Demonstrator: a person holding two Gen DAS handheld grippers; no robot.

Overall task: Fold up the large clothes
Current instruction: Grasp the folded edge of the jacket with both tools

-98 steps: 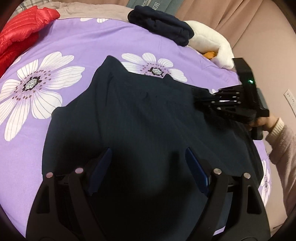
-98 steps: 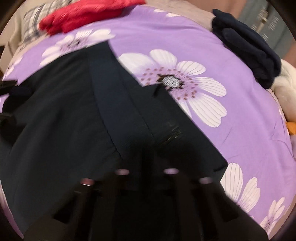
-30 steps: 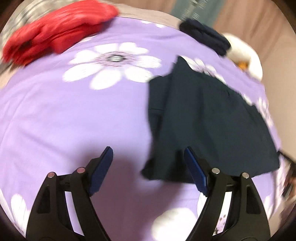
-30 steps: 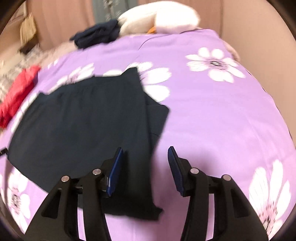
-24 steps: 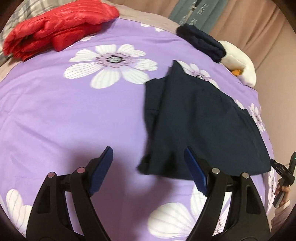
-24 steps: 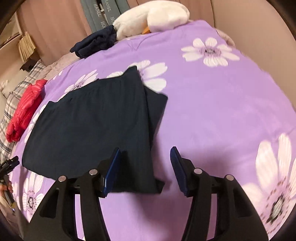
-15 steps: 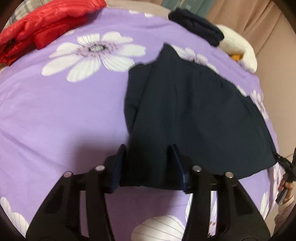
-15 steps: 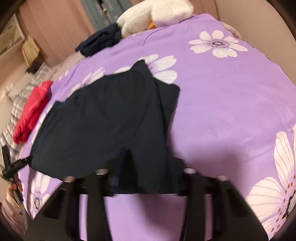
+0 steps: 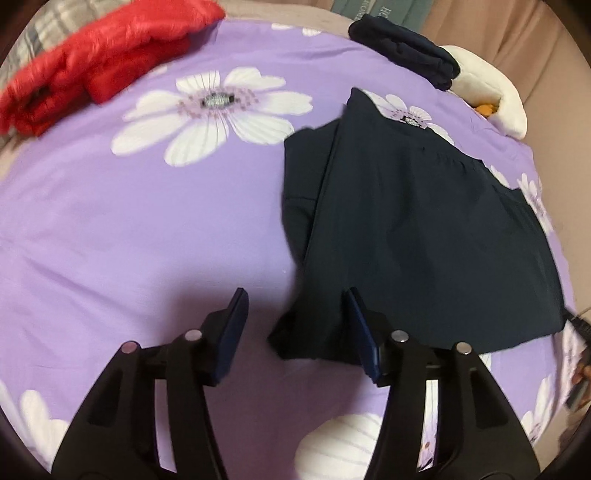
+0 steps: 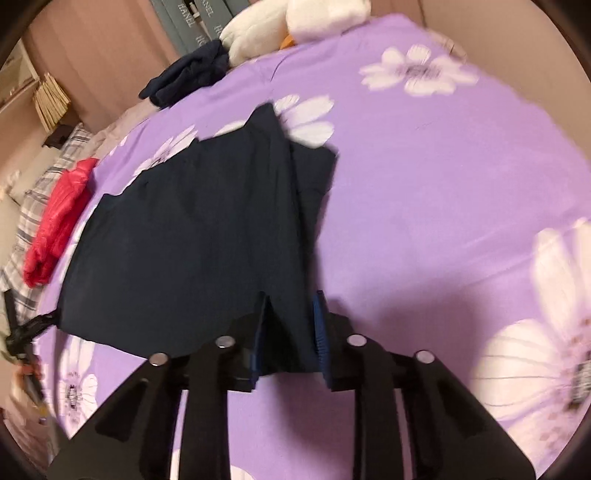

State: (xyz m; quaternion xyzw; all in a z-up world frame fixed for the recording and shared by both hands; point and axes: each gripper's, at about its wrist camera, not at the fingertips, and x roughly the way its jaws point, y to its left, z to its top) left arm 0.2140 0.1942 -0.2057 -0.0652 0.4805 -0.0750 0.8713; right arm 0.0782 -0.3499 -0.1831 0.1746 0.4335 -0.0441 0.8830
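Observation:
A dark navy garment (image 9: 417, 229) lies folded flat on the purple flowered bedspread (image 9: 129, 236); it also shows in the right wrist view (image 10: 199, 236). My left gripper (image 9: 293, 295) is open, its jaws standing around the garment's near left corner. My right gripper (image 10: 291, 299) has its jaws narrowed around the garment's near right corner, which lies between the blue pads (image 10: 319, 325); whether they pinch the cloth is unclear. The right gripper shows at the left wrist view's right edge (image 9: 578, 325).
A red puffer jacket (image 9: 96, 62) lies at the bed's far left. A folded dark garment (image 9: 402, 44) and a white plush toy (image 9: 491, 96) lie at the far side. Books (image 10: 184, 22) stand behind.
Both grippers left the garment's middle, drew back and came to opposite near corners. In the last half second the left jaws opened wider and the right jaws narrowed around the corner.

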